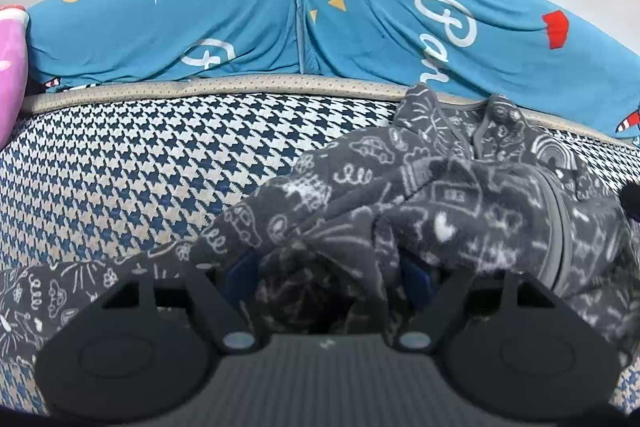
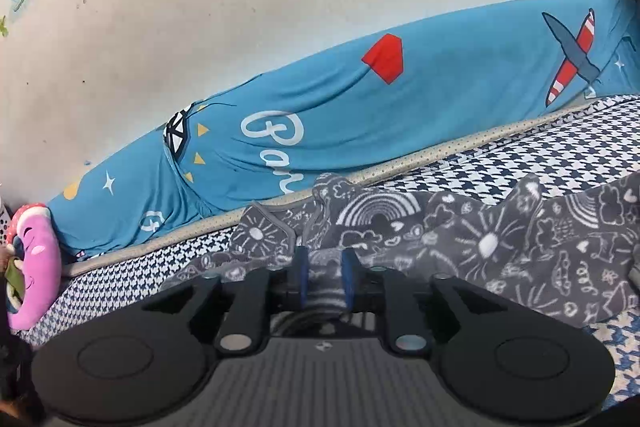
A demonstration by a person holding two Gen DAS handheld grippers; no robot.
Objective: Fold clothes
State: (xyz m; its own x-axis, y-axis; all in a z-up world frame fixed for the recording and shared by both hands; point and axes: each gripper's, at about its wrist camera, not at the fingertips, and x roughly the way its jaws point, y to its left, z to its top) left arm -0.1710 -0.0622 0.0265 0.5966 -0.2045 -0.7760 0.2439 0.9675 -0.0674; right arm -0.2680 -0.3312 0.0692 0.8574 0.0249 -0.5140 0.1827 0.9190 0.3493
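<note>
Left wrist view, grey garment (image 1: 460, 195) bunched, neckline toward blue bolster (image 1: 240, 27).

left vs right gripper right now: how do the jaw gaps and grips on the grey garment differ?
The left gripper has its blue fingers spread wide, with a thick bunch of the grey garment draped between and over them. The right gripper has its fingers close together, pinching a thin fold. The left's fingers are mostly hidden by cloth; the right's show clearly. Both hold the same garment on the houndstooth mattress.
</note>
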